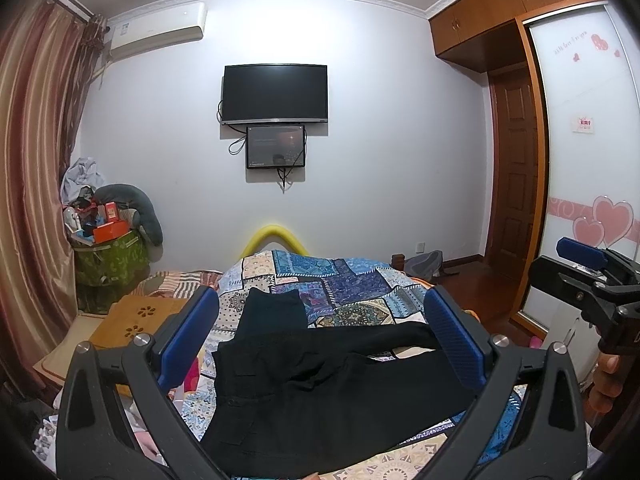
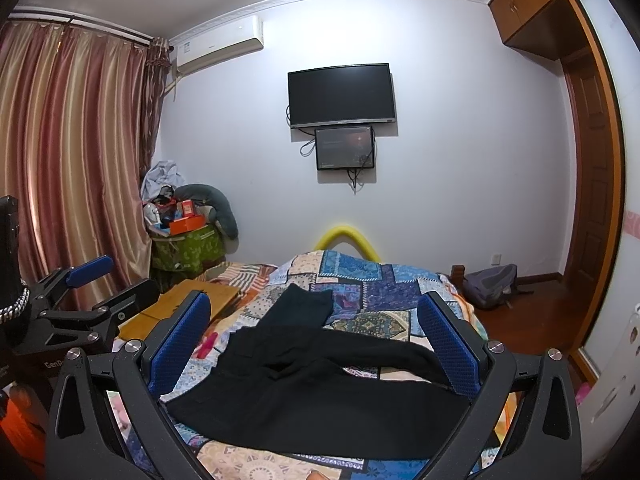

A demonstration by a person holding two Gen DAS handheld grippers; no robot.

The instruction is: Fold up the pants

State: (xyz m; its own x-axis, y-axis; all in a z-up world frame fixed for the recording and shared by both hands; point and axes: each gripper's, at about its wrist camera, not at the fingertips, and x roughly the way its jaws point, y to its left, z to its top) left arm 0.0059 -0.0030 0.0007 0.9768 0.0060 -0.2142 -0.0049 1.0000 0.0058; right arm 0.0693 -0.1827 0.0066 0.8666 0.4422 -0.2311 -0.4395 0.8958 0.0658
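While both grippers hover above the bed, nothing is gripped.
Pants: black pants (image 1: 320, 392) lie spread on the patchwork quilt (image 1: 352, 280), one leg stretched rightward.
Left gripper (image 1: 320, 344): jaws spread wide, empty.
Right gripper (image 2: 316, 344): jaws spread wide, empty.
Wall: television (image 2: 342, 96) mounted opposite.

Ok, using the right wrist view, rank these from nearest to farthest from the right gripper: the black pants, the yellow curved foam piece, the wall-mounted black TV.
1. Black pants: spread on the patchwork quilt, directly under the open right gripper.
2. Yellow curved foam piece: at the bed's far end, centre.
3. Wall-mounted black TV: on the far wall, above a smaller screen.
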